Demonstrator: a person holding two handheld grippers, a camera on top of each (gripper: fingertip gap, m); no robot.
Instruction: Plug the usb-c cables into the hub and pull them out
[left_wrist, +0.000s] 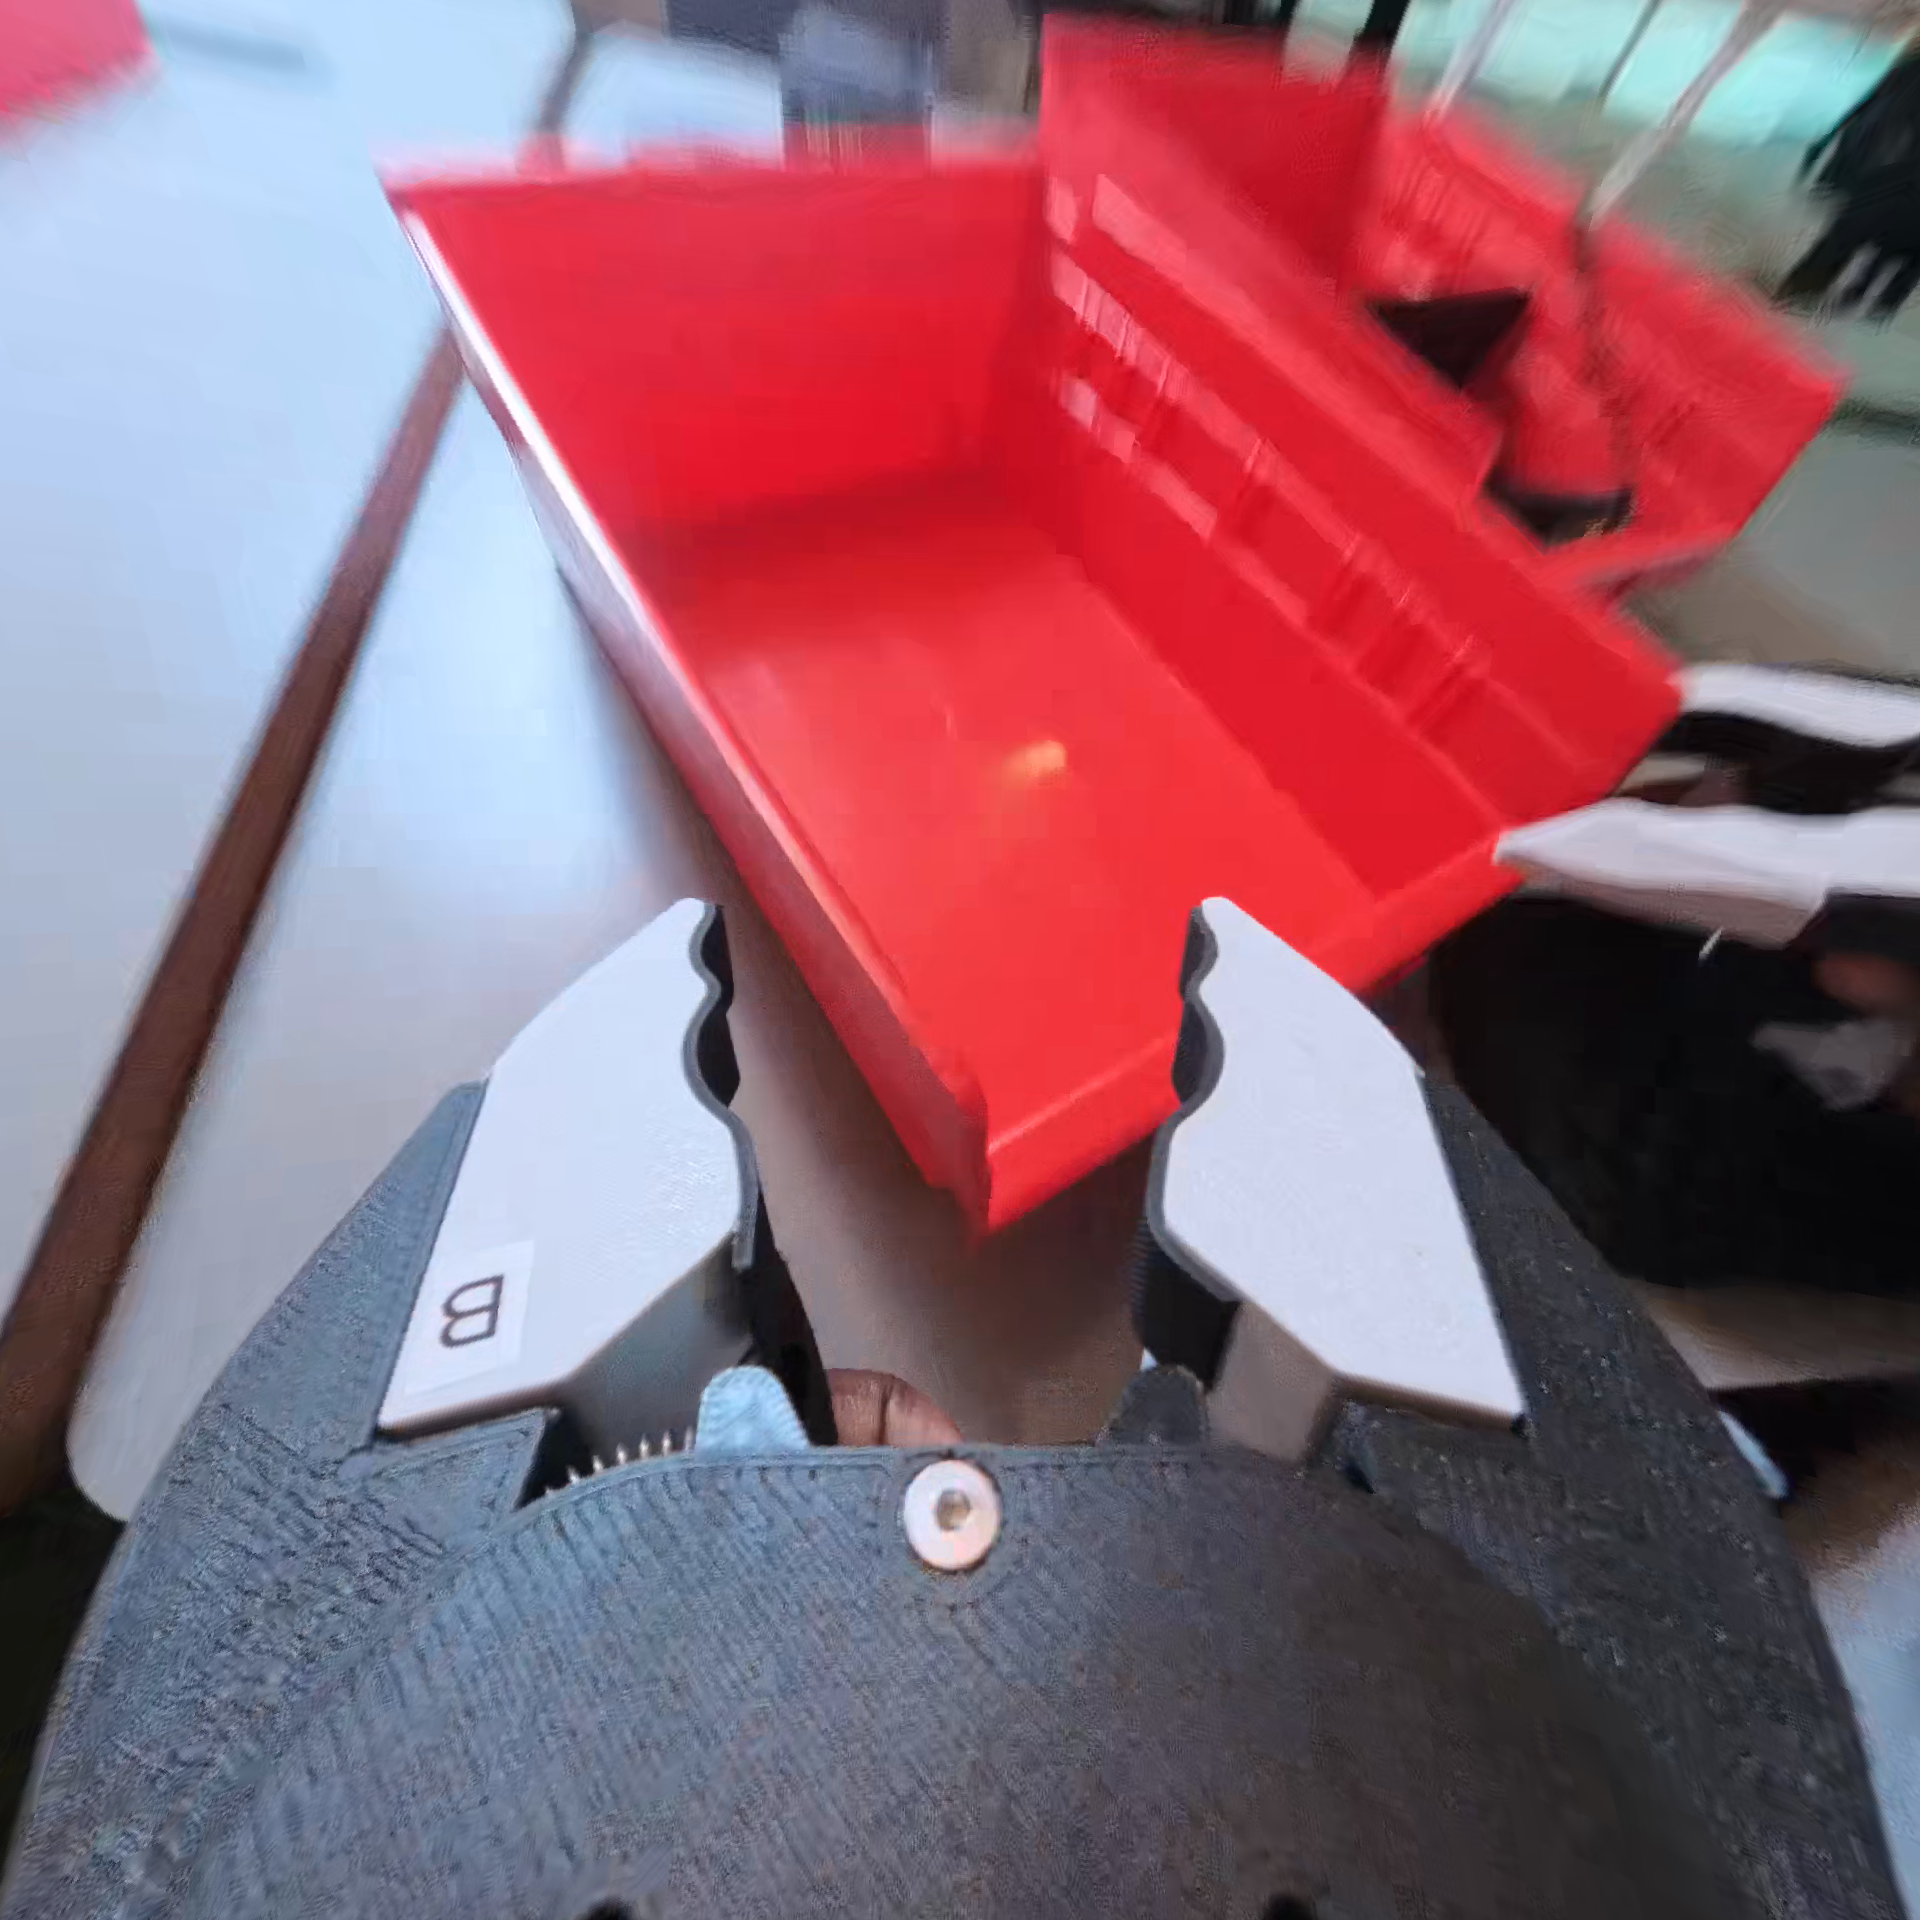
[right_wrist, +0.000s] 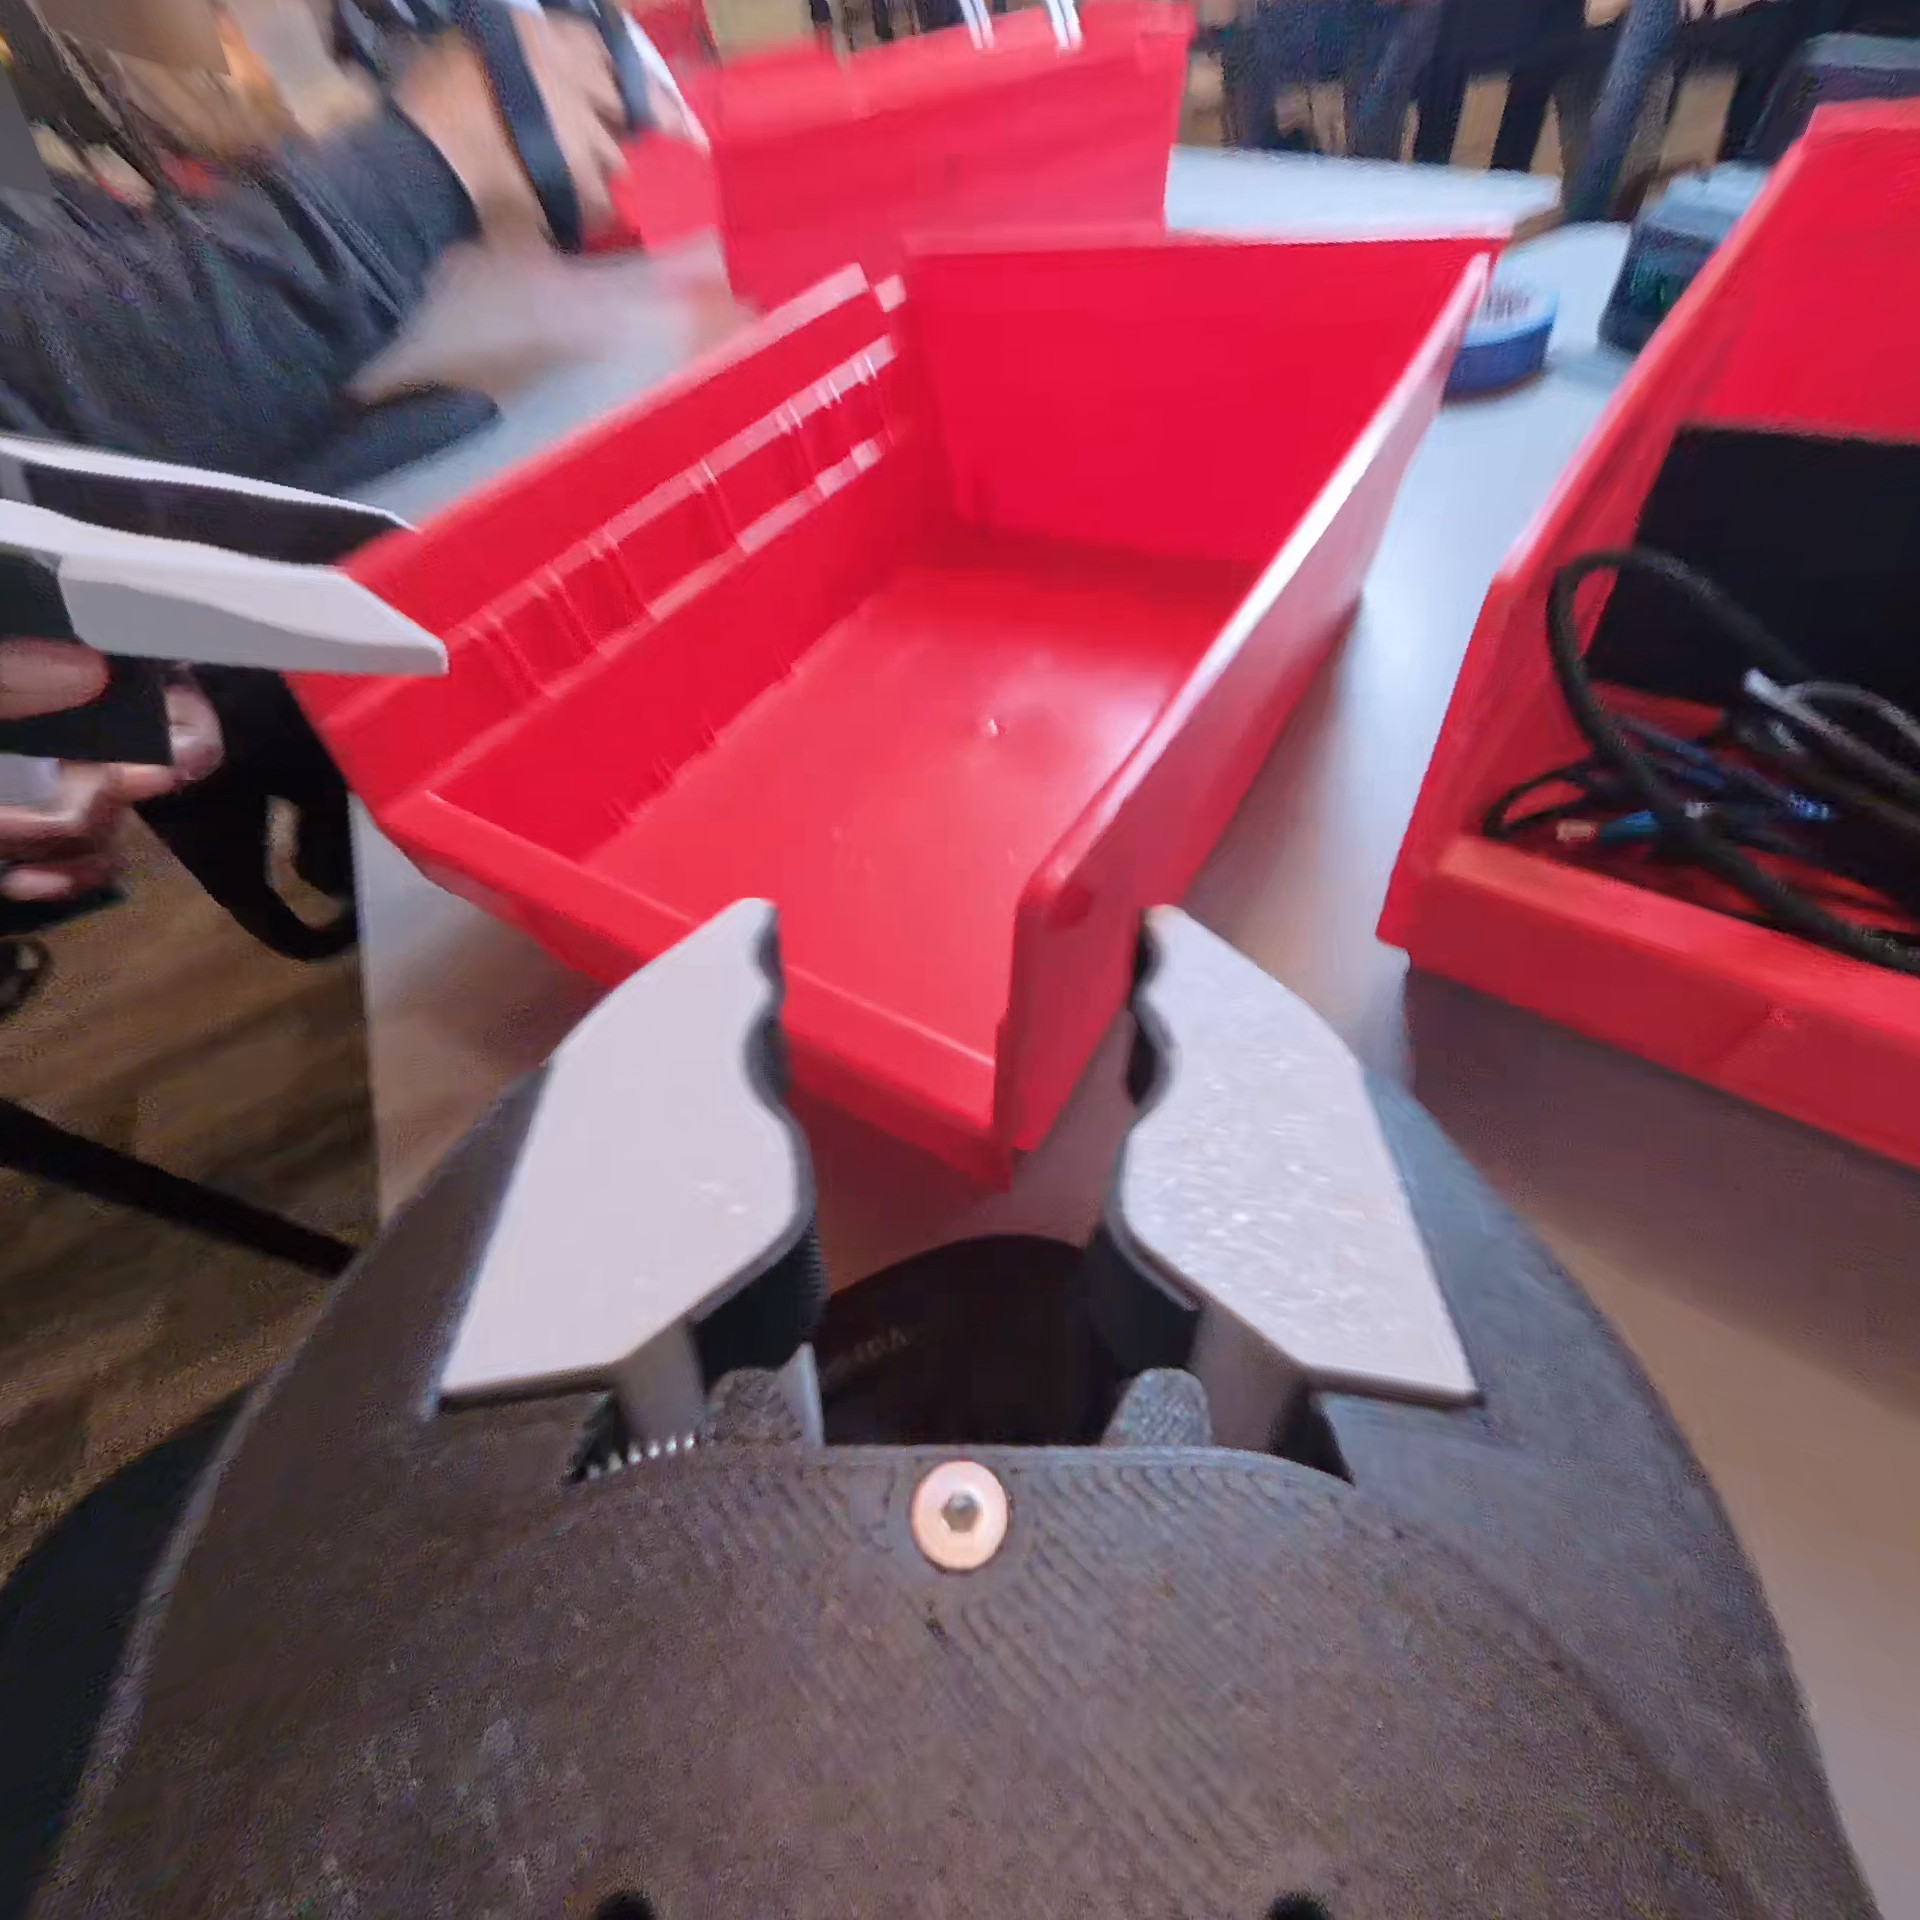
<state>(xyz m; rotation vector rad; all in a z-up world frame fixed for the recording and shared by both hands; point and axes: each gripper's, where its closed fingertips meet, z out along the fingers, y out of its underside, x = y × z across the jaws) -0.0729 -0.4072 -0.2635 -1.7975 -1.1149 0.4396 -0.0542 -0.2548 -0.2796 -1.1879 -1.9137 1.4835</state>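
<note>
My left gripper (left_wrist: 956, 920) is open and empty, just before the low front lip of an empty red bin (left_wrist: 914, 665) on the table. My right gripper (right_wrist: 961, 920) is open and empty at the front right corner of the same bin (right_wrist: 883, 748). A tangle of black cables (right_wrist: 1714, 769) lies in a second red bin (right_wrist: 1558, 935) to the right. The left gripper's grey fingers (right_wrist: 239, 613) show at the left of the right wrist view. The right gripper's fingers (left_wrist: 1714, 862) show at the right of the left wrist view. No hub is visible.
Another red bin (right_wrist: 935, 135) stands behind the empty one and shows blurred in the left wrist view (left_wrist: 1558, 343). A blue tape roll (right_wrist: 1507, 332) lies at the back right. The pale table (left_wrist: 416, 831) ends at a brown edge on the left. A person's hand (right_wrist: 62, 810) is at the left.
</note>
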